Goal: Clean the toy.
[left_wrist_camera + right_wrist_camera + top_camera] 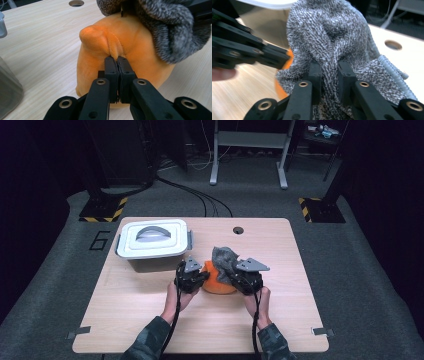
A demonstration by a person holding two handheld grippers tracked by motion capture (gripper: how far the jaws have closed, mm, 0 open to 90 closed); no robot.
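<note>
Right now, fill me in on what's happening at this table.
A person works with two hand-held grippers at a wooden table. The left gripper is shut on a fold of an orange plush piece. The right gripper is clamped on a bunch of grey knitted fabric that sits on top of the orange piece. A lidded white container sits apart, at the back left.
</note>
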